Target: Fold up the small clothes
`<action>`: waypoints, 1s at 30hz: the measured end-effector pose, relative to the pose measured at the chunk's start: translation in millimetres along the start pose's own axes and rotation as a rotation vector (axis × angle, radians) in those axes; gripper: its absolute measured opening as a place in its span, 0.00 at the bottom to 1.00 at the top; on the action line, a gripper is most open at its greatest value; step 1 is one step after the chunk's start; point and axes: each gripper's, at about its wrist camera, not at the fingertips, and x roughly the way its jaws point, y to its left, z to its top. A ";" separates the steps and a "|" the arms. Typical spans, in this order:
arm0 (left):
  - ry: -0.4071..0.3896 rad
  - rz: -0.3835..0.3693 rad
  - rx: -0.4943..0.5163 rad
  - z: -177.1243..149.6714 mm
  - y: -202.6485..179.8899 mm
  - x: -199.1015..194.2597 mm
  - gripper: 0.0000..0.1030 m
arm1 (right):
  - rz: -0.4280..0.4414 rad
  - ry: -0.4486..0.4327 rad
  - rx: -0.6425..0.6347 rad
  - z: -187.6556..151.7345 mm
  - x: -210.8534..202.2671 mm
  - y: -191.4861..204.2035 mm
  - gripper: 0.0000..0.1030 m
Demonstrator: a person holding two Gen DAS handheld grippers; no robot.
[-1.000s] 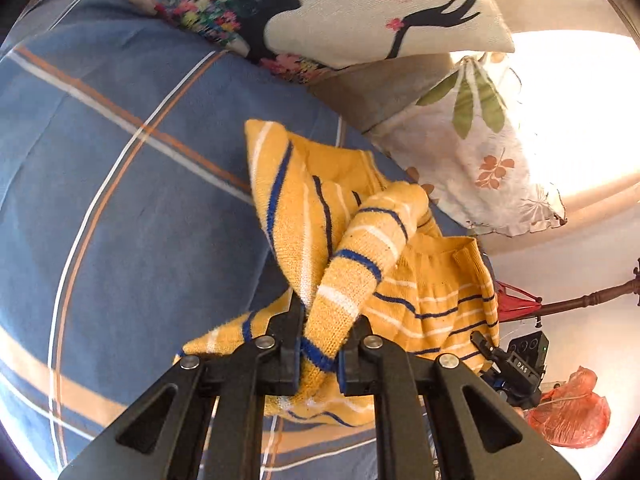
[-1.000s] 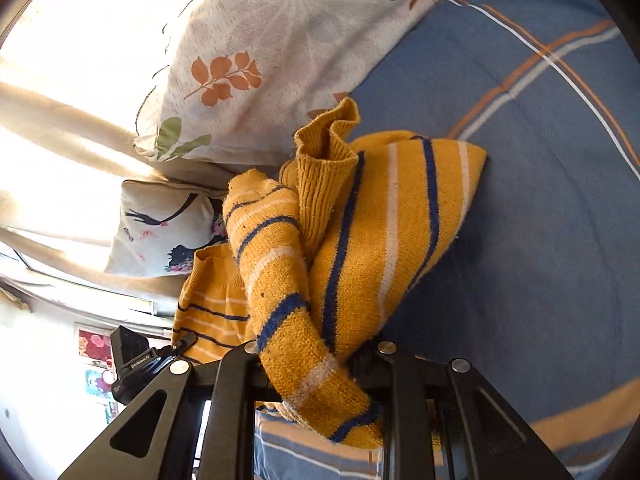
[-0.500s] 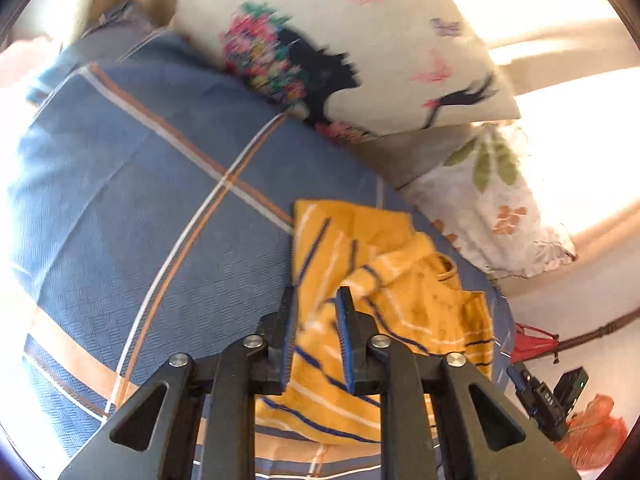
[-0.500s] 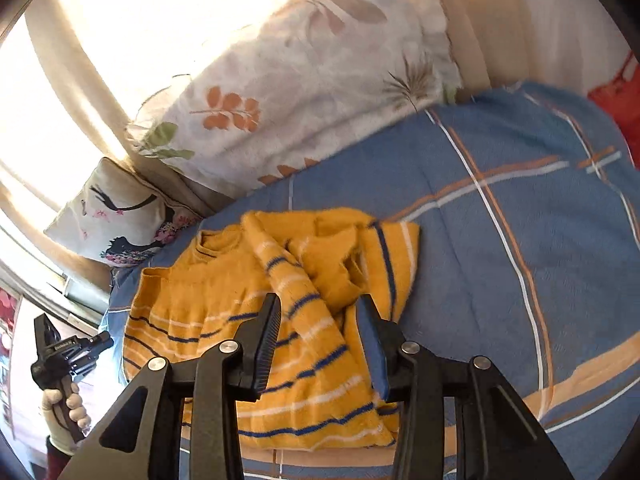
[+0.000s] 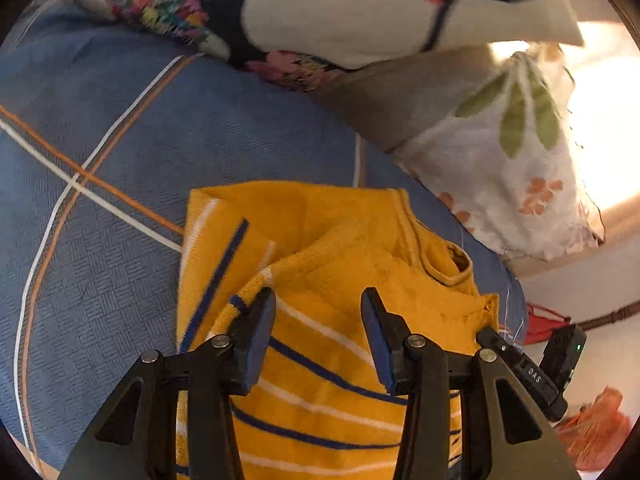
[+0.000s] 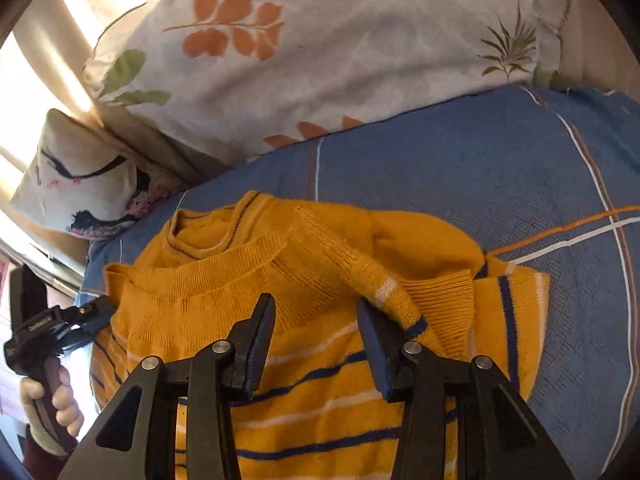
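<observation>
A small yellow knit sweater [image 5: 320, 248] with blue and white stripes lies on the blue bed cover [image 5: 120, 200], both sleeves folded in over its body. It also shows in the right wrist view [image 6: 320, 272], collar at the far left. My left gripper [image 5: 318, 312] is open and empty just above the sweater's striped part. My right gripper [image 6: 316, 316] is open and empty above the sweater, its right finger beside the folded sleeve cuff [image 6: 440, 300]. The other gripper shows at each view's edge [image 5: 532, 372], [image 6: 44, 328].
Two pillows lie at the head of the bed: a bird and flower print one [image 5: 360, 12] and a leaf print one [image 6: 320, 52]. Bare blue cover stretches right of the sweater [image 6: 540, 168]. A red bag [image 5: 592, 428] lies off the bed.
Both grippers were shut on the sleeves a second ago, holding them raised. They laid the sleeves over the sweater, let go and opened wide. The sweater now lies flatter.
</observation>
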 end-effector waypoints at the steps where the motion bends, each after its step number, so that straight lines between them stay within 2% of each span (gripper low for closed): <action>1: 0.007 -0.033 -0.040 2.0 8.7 -0.3 0.42 | 0.024 0.000 0.031 2.3 0.4 -7.3 0.40; 3: -0.004 -0.076 -0.075 2.2 20.1 -12.2 0.42 | 0.064 -0.003 0.081 5.3 -2.4 -14.5 0.40; 8: -0.082 -0.034 -0.088 2.0 36.7 -58.5 0.43 | 0.033 -0.062 0.146 3.7 -35.3 -35.8 0.45; 10: -0.119 -0.009 -0.085 -5.2 44.6 -79.7 0.46 | -0.012 -0.083 0.159 -0.1 -52.8 -40.3 0.58; 13: -0.165 0.040 -0.068 -26.2 54.9 -109.9 0.53 | -0.007 -0.101 0.125 -12.5 -82.5 -38.9 0.59; 15: -0.172 0.065 -0.056 -43.8 60.6 -121.7 0.54 | -0.005 -0.106 0.083 -20.6 -94.6 -32.4 0.59; 19: -0.151 0.102 -0.057 -75.7 69.5 -130.5 0.54 | 0.031 -0.085 -0.013 -38.0 -101.7 -3.1 0.59; 23: -0.138 0.078 -0.055 -94.5 70.5 -125.0 0.54 | 0.086 -0.020 -0.093 -51.7 -85.8 38.7 0.59; 30: -0.087 0.022 -0.040 -84.8 75.1 -96.5 0.55 | 0.150 0.088 -0.196 -62.6 -61.6 107.3 0.59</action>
